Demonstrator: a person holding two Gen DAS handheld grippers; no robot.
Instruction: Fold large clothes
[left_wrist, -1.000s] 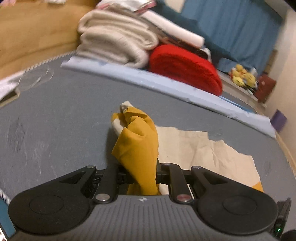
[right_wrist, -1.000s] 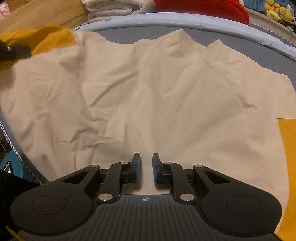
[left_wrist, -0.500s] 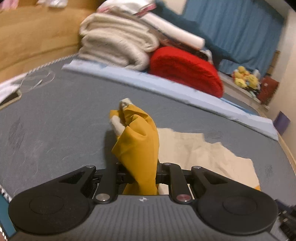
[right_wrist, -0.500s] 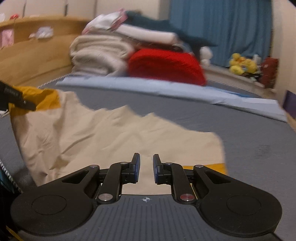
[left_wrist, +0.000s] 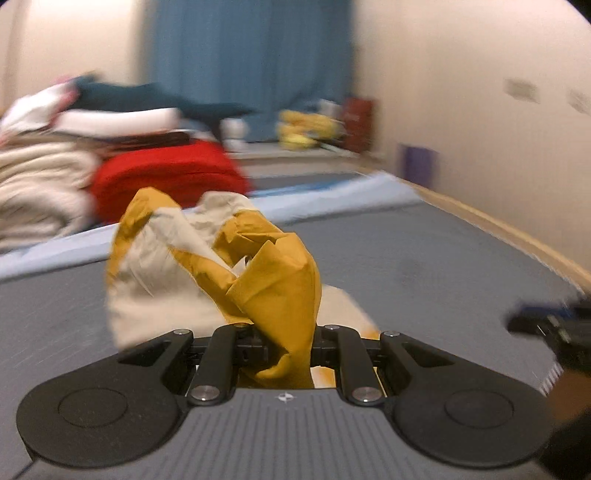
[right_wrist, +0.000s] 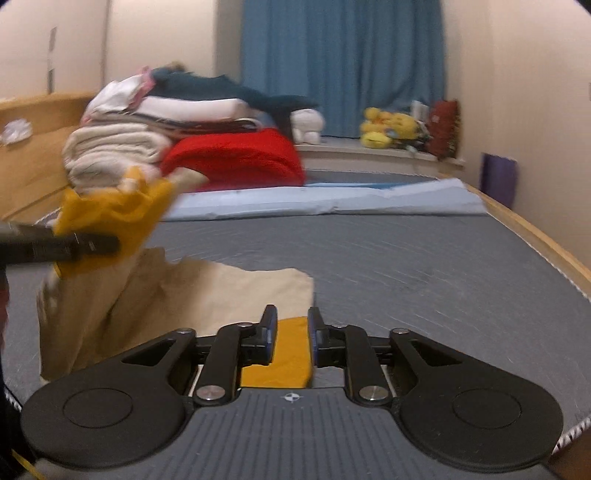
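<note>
**A:** what's going on here? All I get is a grey mattress (right_wrist: 424, 258) running out ahead of both sets of jaws, with a stack of folded blankets (right_wrist: 122, 147) at the far end.

**B:** Looks like mid-fold on the cream and mustard garment (right_wrist: 207, 291). Most of it lies flat on the mattress, ahead and left of the right gripper (right_wrist: 290, 334), whose jaws are apart with nothing in them, just hovering over a mustard edge. The left gripper (left_wrist: 286, 341) has its jaws clamped on a bunched mustard corner (left_wrist: 273, 280), lifted off the mattress.

**A:** so next?

**B:** My guess: carry that lifted corner across the flat part and lay it down. The right one probably needs to pin or pinch the mustard edge under it so the cloth doesn't drag.
</note>
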